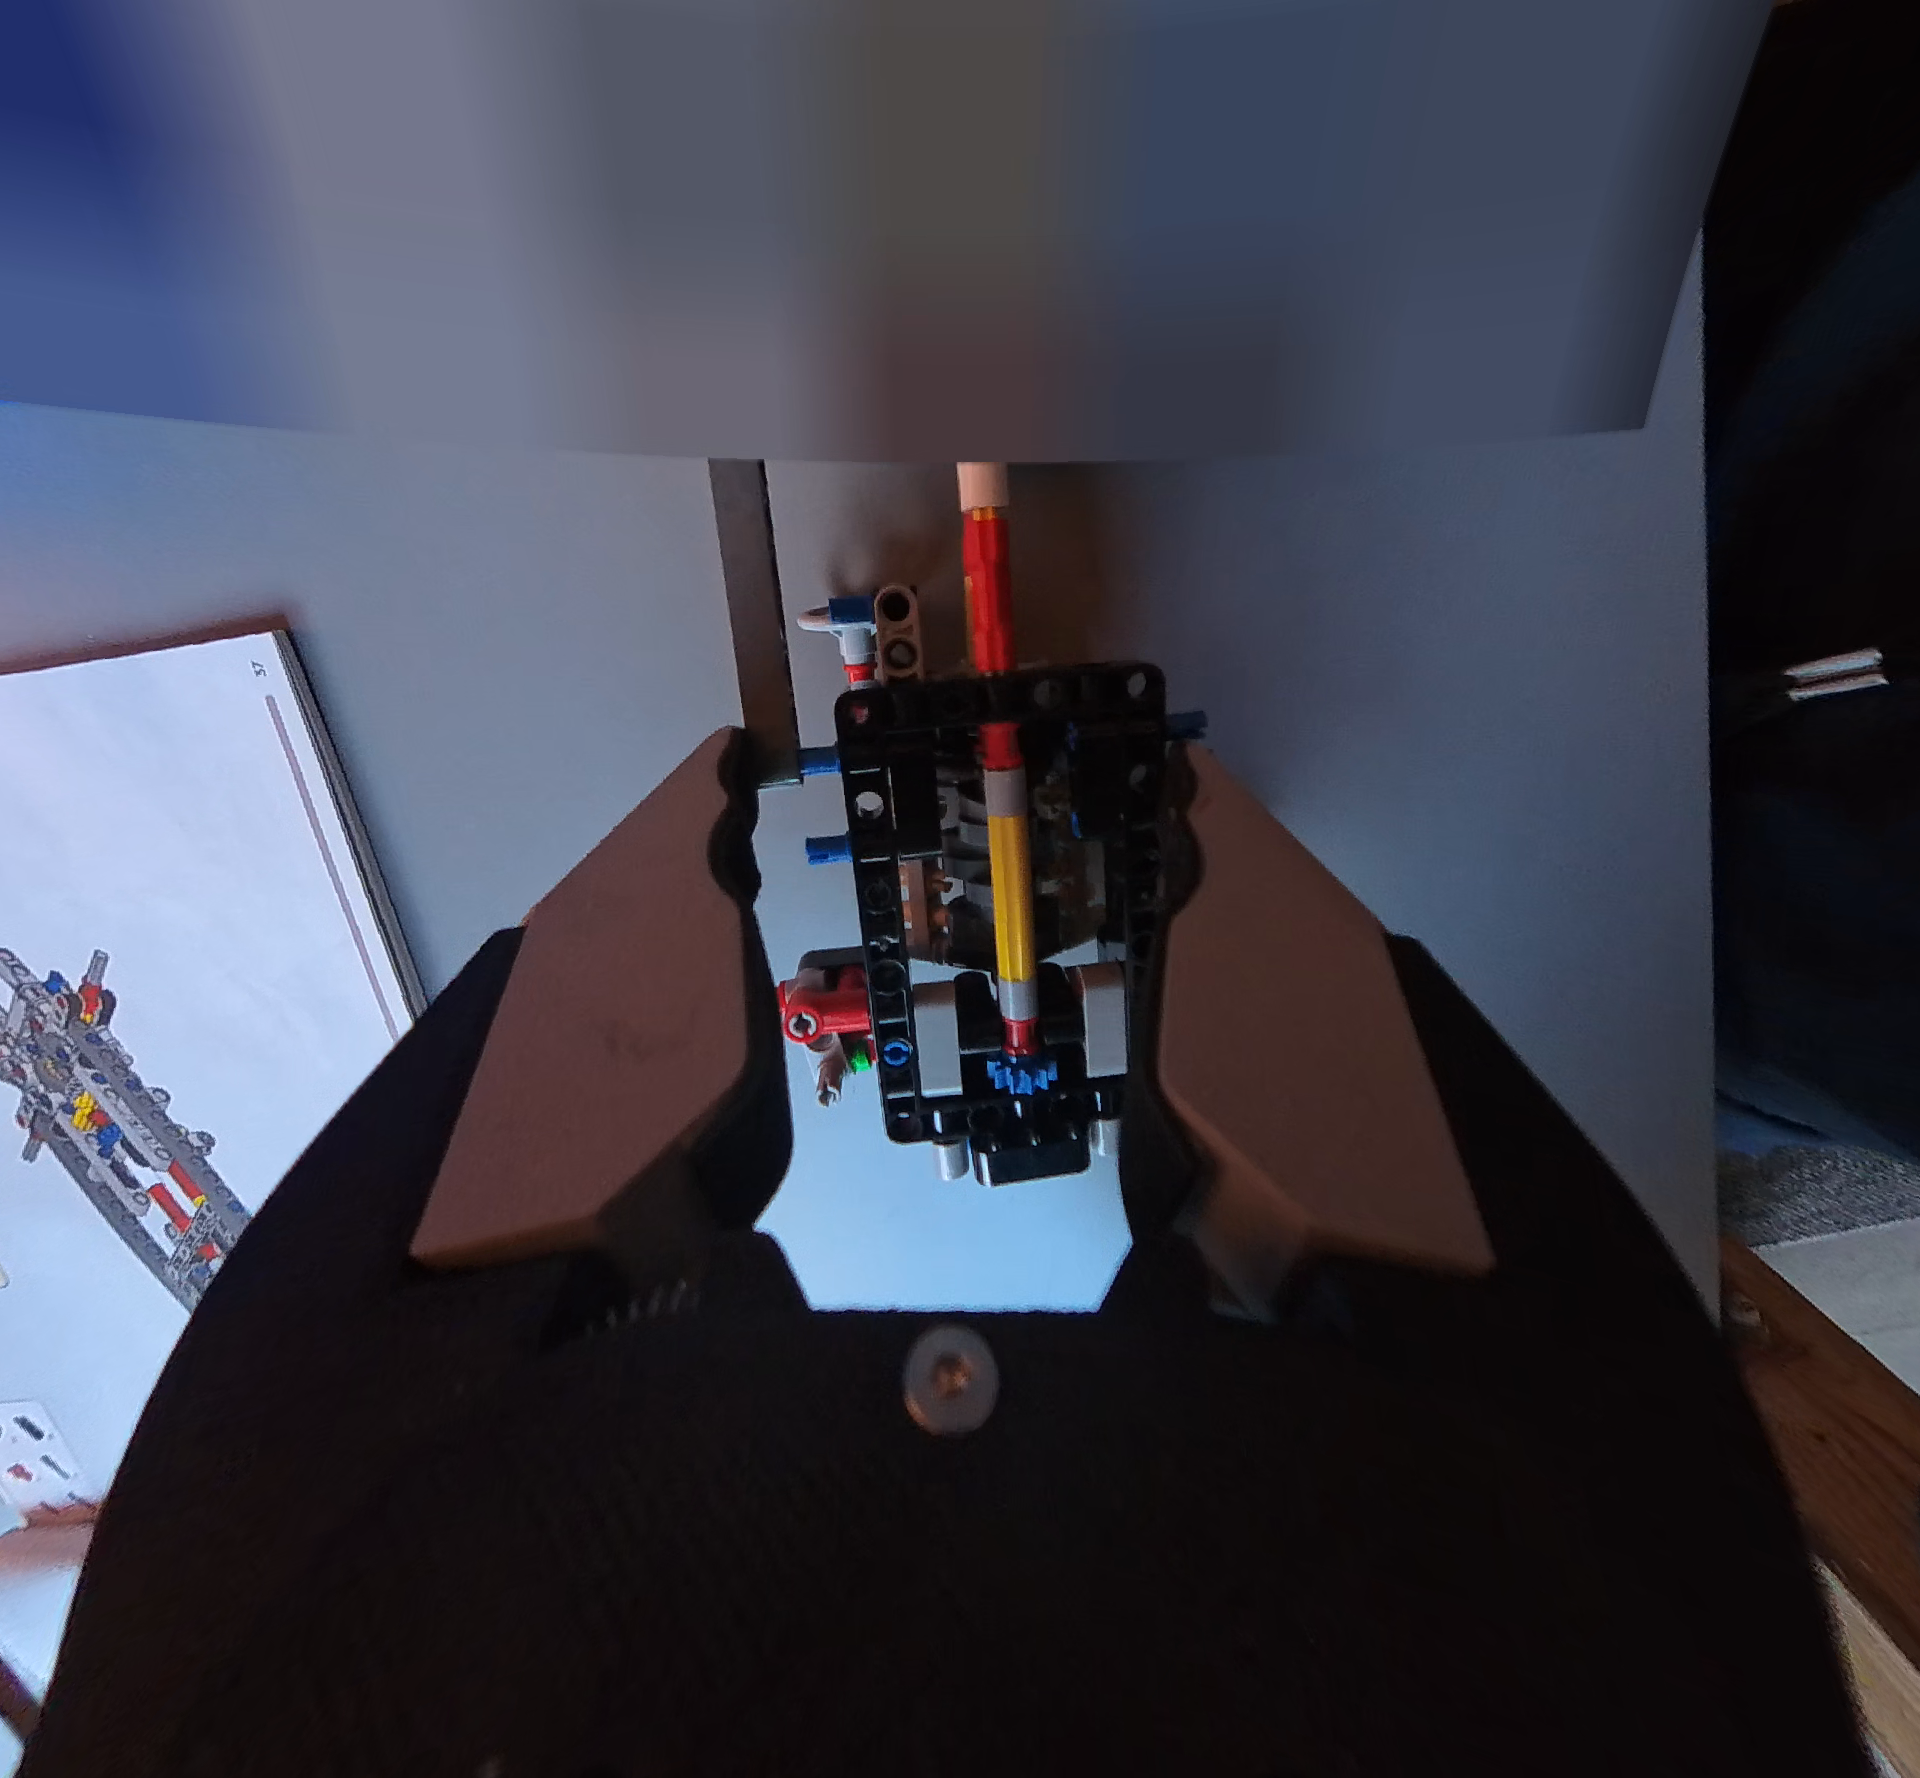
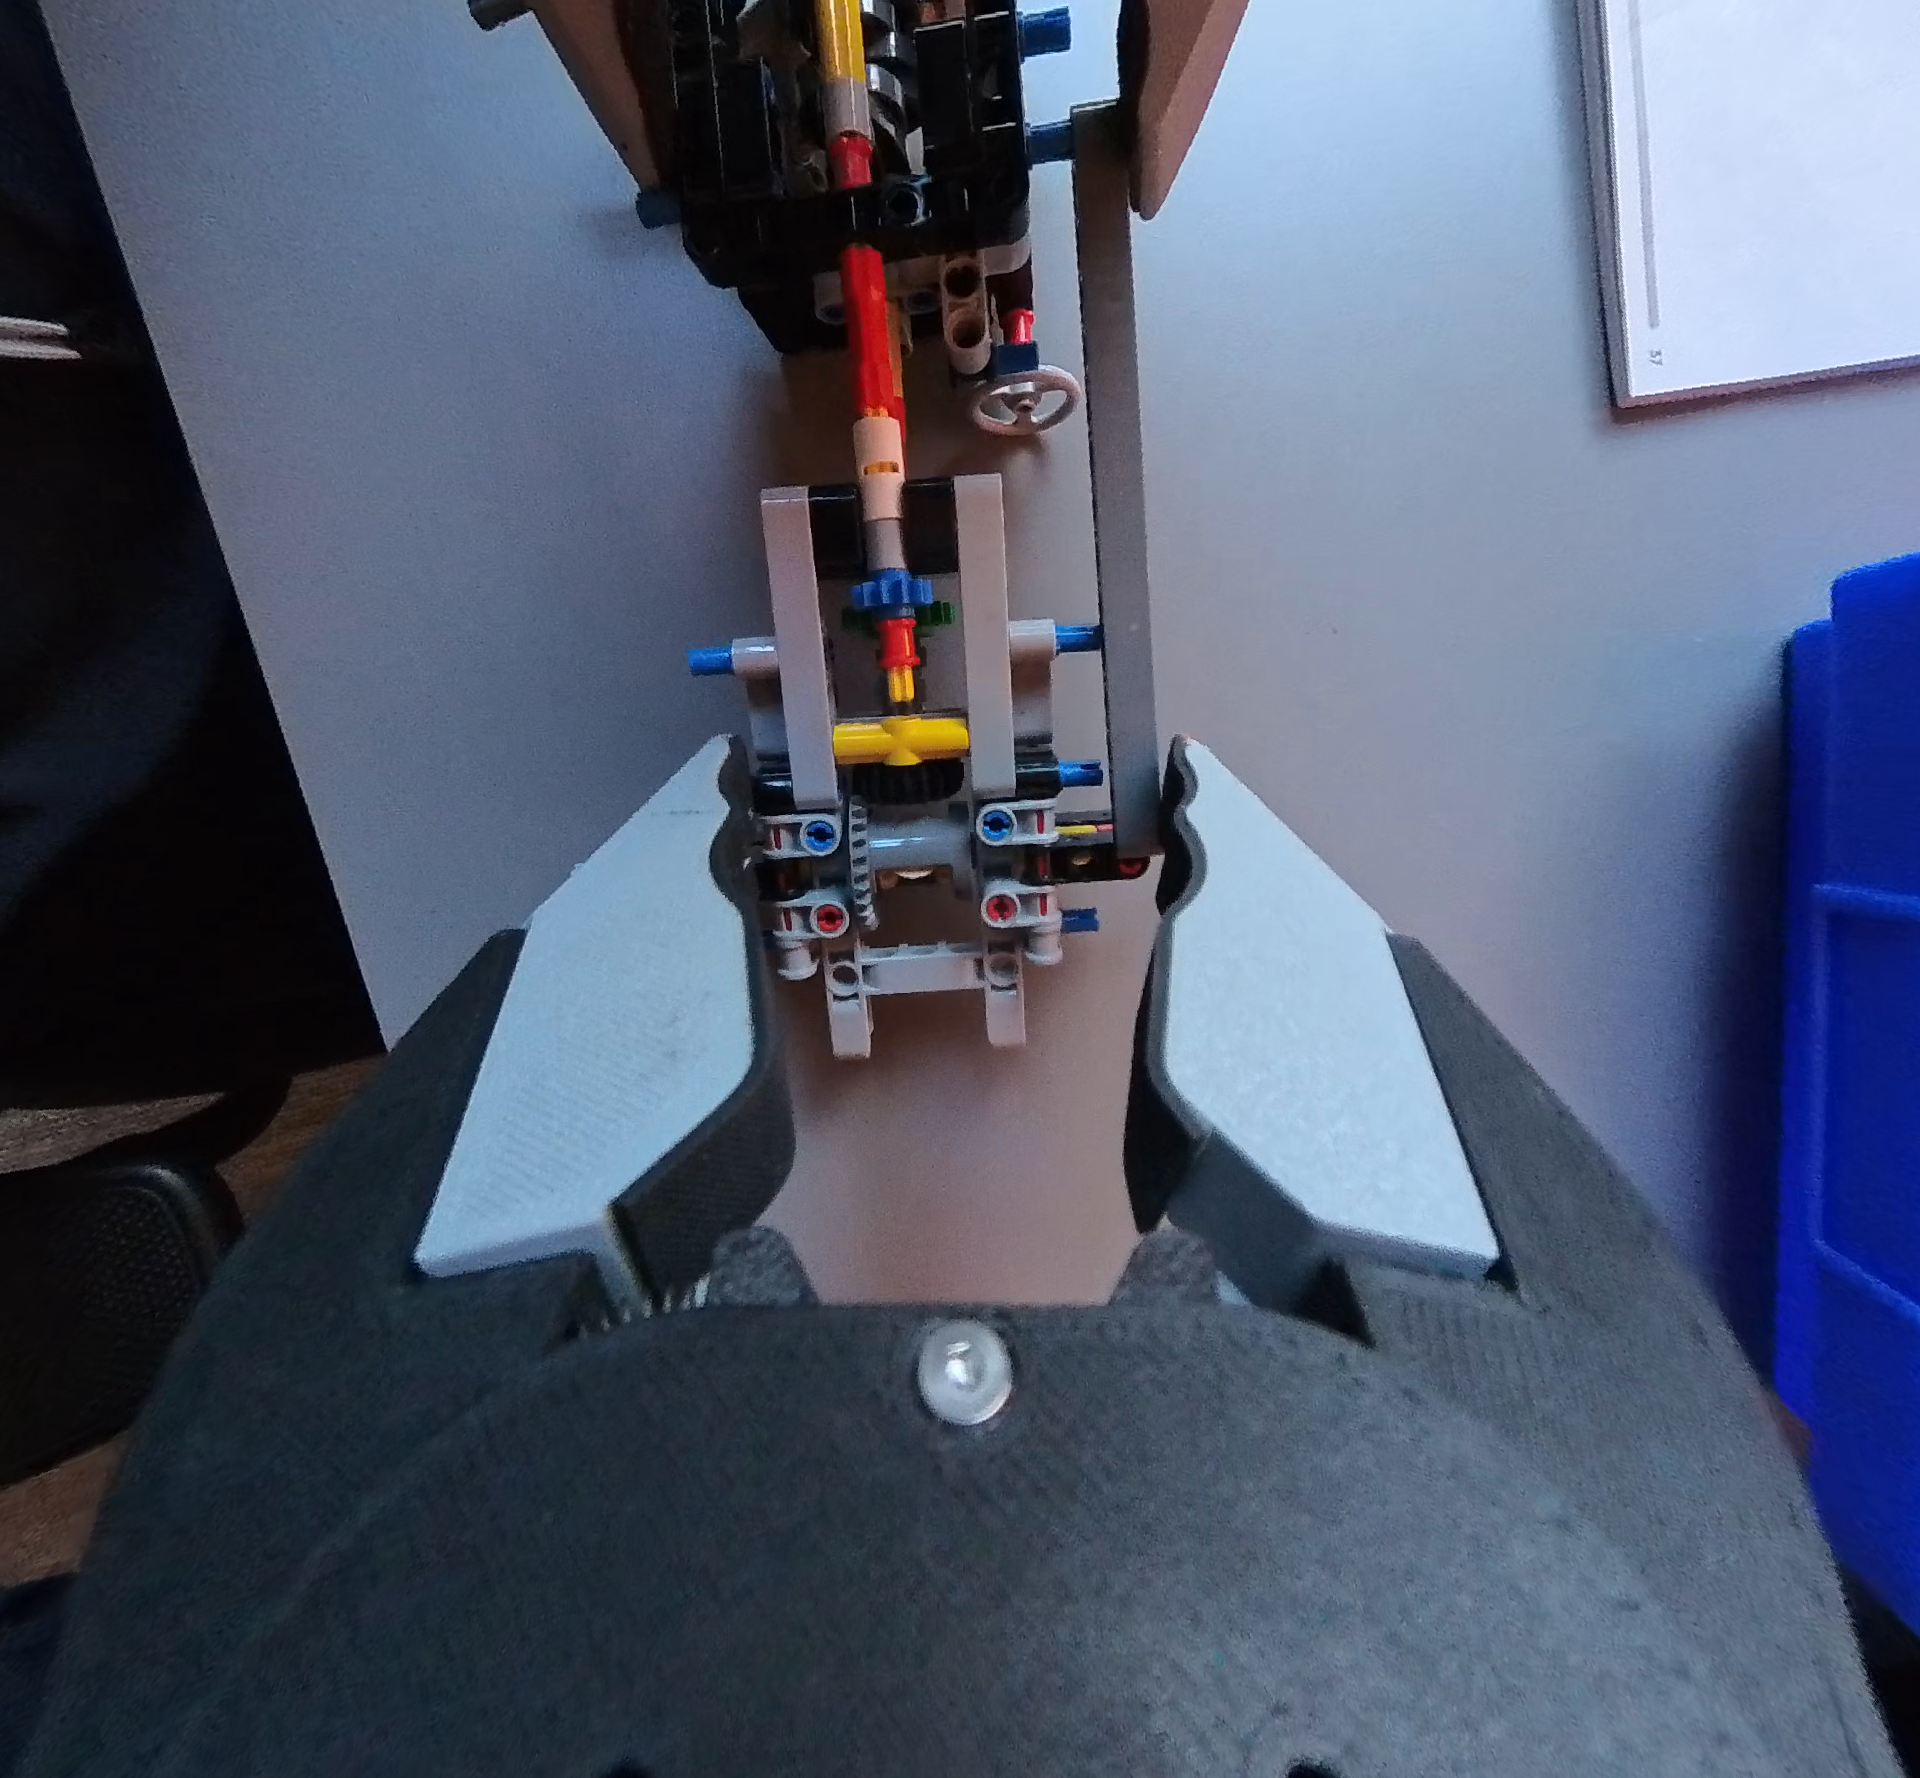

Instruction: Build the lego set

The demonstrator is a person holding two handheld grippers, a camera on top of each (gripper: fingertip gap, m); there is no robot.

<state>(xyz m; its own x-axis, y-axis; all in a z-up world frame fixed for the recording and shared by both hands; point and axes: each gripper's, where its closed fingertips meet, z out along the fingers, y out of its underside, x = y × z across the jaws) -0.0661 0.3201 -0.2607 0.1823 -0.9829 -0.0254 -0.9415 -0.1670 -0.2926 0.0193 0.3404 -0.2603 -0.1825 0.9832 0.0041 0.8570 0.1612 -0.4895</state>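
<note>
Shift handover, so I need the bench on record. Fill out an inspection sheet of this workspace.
Surface: pale grey tabletop, bare around the model.
Job's things: a toy-brick model with a black frame, a red-and-yellow shaft and gears; a long grey beam runs along one side.
Clutter: an open instruction booklet and a blue bin, both beside the model.
Grippers: the left gripper spans the black frame end. The right gripper spans the grey gear end. On each, one pad looks to be against the model and the other against the beam.
Cables: nothing seen.
Surroundings: wooden floor past the table edge.
</note>
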